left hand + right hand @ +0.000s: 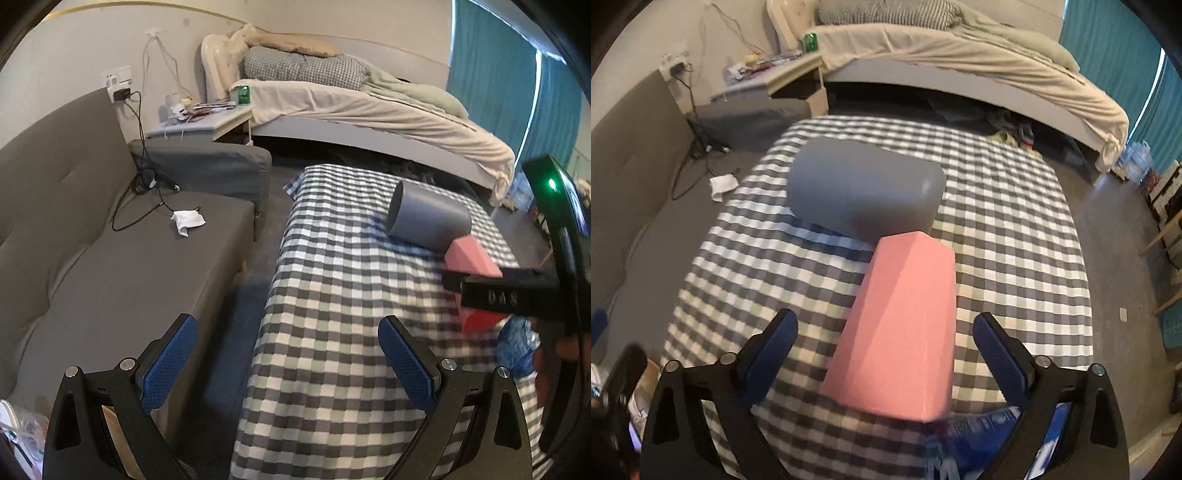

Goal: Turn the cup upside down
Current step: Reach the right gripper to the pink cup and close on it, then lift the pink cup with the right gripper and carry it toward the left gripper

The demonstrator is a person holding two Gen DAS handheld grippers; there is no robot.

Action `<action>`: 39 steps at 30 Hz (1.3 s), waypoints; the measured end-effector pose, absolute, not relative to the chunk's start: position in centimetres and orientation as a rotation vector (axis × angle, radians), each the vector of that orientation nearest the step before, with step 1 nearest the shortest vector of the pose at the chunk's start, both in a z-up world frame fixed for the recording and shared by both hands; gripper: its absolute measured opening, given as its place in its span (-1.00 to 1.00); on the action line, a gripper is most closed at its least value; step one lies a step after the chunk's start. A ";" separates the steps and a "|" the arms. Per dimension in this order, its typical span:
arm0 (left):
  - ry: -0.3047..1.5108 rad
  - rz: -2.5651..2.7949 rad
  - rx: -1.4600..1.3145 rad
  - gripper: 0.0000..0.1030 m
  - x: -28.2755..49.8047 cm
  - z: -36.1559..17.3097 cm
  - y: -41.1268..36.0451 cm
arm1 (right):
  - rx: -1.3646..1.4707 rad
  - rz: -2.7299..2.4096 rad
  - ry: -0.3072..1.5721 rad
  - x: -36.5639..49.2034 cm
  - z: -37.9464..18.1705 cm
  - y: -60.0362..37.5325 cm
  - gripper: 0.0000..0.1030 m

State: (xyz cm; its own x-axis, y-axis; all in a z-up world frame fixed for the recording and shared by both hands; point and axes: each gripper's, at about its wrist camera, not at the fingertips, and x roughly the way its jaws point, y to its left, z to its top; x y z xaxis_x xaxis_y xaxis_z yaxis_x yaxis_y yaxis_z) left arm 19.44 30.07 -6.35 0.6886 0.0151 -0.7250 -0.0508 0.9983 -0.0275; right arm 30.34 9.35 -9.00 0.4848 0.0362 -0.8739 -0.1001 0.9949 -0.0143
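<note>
Jaws of the right gripper [882, 350] gape wide around a pink block [905, 325]; beyond it a grey cup [864, 192] lies sideways on the checked counter [1015, 240], likely light, stiff, smooth; best gripped mid-wall. Left gripper [288, 362] jaws wide, empty.

We read only "DAS", raised and mirrored, on the black body of the right hand-held gripper [496, 297].

Grey sofa [110, 229] beside unmade bed [369, 110]; teal curtains [498, 66].
</note>
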 end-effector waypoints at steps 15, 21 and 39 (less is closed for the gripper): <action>0.816 0.042 -0.077 0.96 15.4 -4.4 30.6 | -0.054 0.089 1.141 23.8 -7.6 10.7 0.27; 0.813 0.053 -0.083 0.96 12.5 -3.3 31.2 | -0.037 0.139 1.149 16.5 -7.0 11.5 0.25; 0.850 0.041 -0.023 0.96 6.2 -2.5 28.4 | 0.005 0.233 1.020 7.0 -6.4 9.0 0.33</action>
State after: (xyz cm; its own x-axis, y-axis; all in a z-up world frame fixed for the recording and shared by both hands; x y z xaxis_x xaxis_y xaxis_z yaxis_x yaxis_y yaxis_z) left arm 6.21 28.38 -2.50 0.6595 0.0270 -0.7512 -0.0450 0.9990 -0.0036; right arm 7.00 9.01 -6.43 0.5005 0.1946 -0.8436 -0.1902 0.9753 0.1121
